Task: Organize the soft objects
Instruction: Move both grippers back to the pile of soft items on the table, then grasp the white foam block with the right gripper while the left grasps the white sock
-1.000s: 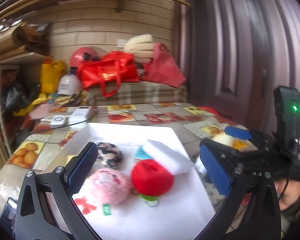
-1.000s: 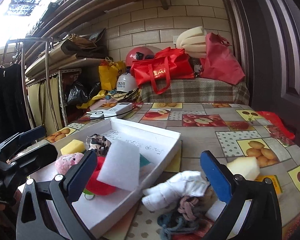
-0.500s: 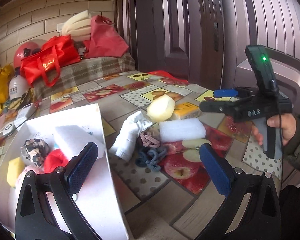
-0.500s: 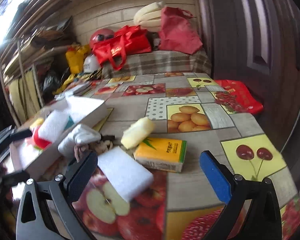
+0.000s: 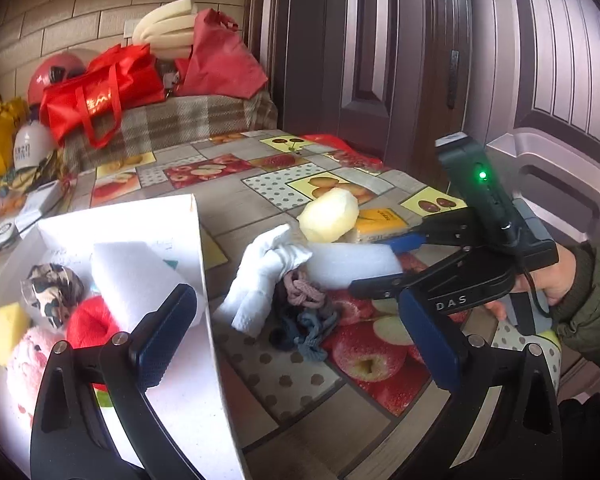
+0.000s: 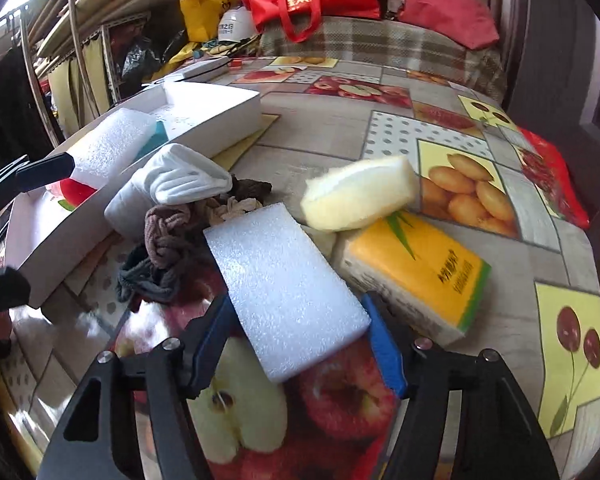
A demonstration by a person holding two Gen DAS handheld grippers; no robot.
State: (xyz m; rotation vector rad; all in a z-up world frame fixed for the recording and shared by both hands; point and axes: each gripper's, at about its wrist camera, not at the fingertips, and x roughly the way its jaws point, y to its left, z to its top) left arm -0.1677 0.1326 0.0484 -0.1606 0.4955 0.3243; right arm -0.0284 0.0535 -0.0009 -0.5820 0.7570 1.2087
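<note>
Fingers first: right gripper (image 6: 296, 344) closing on the white foam block (image 6: 284, 292), one blue pad at each long side, block lying flat on the table (image 6: 400, 120) among the loose pile. Whether the pads already press, I cannot tell; the foam shows no dent. Left gripper (image 5: 296, 336) wide, holding nothing, hanging over the near edge of the white box (image 5: 204, 264).

Box already holds another foam block (image 5: 136, 276), red pompom (image 5: 90, 318), pink plush (image 5: 28, 364), yellow sponge (image 5: 8, 330).

Advice to self: squeeze gently, foam crushes. Lift straight up to clear the tissue pack (image 6: 420, 268) touching its right edge. Mind the hair ties (image 6: 164, 248) and glove (image 6: 180, 180) at the far corner; they may drag along. Pale sponge (image 6: 360, 192) next.
</note>
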